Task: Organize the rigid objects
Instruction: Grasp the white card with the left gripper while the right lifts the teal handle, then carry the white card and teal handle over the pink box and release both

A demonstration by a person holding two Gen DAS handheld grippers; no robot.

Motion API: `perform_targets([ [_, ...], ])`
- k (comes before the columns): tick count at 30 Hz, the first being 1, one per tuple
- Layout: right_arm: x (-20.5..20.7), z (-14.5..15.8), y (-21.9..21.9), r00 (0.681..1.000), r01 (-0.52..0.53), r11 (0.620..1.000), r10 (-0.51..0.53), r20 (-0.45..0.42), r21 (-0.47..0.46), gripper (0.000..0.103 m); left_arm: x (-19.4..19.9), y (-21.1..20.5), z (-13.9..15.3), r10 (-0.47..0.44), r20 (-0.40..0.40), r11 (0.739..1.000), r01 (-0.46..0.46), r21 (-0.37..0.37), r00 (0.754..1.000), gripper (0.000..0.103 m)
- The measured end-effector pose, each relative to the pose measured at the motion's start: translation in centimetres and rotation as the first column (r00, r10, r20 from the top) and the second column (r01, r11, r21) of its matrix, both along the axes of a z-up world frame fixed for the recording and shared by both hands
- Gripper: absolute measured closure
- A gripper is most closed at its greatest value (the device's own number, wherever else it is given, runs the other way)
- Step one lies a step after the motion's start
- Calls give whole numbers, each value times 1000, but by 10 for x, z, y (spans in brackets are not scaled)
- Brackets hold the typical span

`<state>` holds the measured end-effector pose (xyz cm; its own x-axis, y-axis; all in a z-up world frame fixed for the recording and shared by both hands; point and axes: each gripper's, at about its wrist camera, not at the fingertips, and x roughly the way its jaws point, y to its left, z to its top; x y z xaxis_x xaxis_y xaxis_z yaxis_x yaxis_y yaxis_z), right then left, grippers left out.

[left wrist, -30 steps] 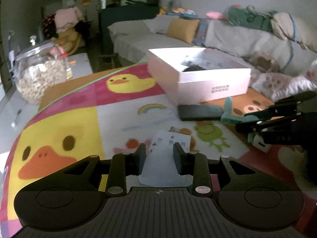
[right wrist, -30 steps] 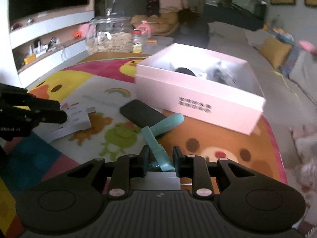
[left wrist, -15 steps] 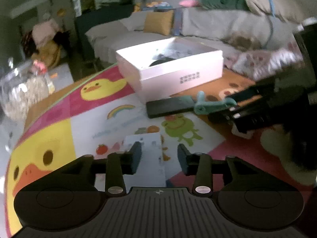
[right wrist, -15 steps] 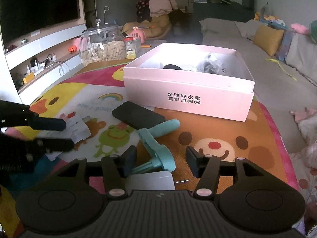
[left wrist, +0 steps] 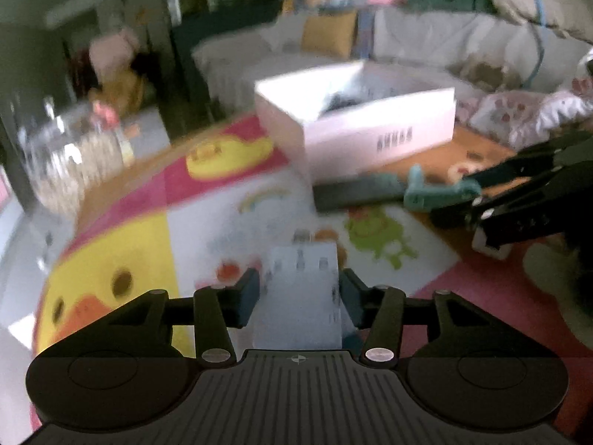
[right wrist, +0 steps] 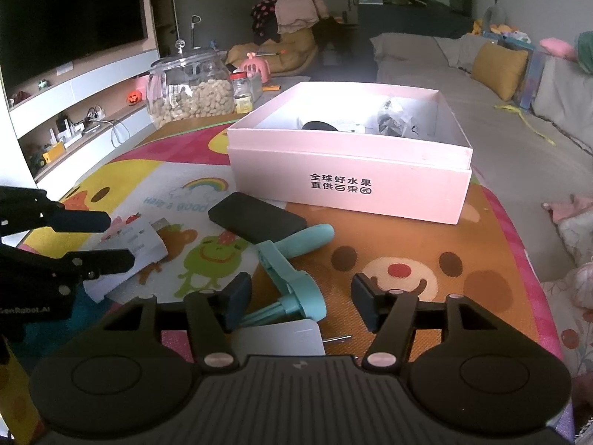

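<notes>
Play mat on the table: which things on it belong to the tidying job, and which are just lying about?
Job:
pink cardboard box
flat black slab
teal plastic tool
white card pack
grey flat card

Lying about:
glass jar of nuts
small yellow-labelled jar
mustard cushion

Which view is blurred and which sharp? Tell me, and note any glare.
Left wrist view: smeared with motion blur, the pink box and glass jar soft, the box lettering unreadable. Right wrist view: sharp, the box print legible; bright light washes out the box's inner wall; fisheye bends the edges of both.
</notes>
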<state>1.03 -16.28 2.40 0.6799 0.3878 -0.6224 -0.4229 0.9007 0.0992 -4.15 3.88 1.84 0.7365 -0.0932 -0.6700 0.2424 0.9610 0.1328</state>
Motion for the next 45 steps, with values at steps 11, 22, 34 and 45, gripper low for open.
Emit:
perform_targets([
  [11, 0, 0, 0, 1000, 3, 1000, -3, 0, 0, 39, 18, 26, -7, 115, -70, 954, -130, -270, 991, 47],
  [22, -6, 0, 16, 999, -7, 995, 12, 46, -104, 39, 0, 37, -16, 137, 15, 925, -123, -361, 990, 50],
  [34, -29, 9, 41, 977, -201, 966, 210, 42, -160, 78, -2, 43, -18, 151, 23, 901, -128, -414, 988, 50],
  [45, -39, 14, 10, 977, 54, 943, 18, 212, -328, 39, -2, 38, -18, 149, 32, 920, -127, -371, 988, 50],
])
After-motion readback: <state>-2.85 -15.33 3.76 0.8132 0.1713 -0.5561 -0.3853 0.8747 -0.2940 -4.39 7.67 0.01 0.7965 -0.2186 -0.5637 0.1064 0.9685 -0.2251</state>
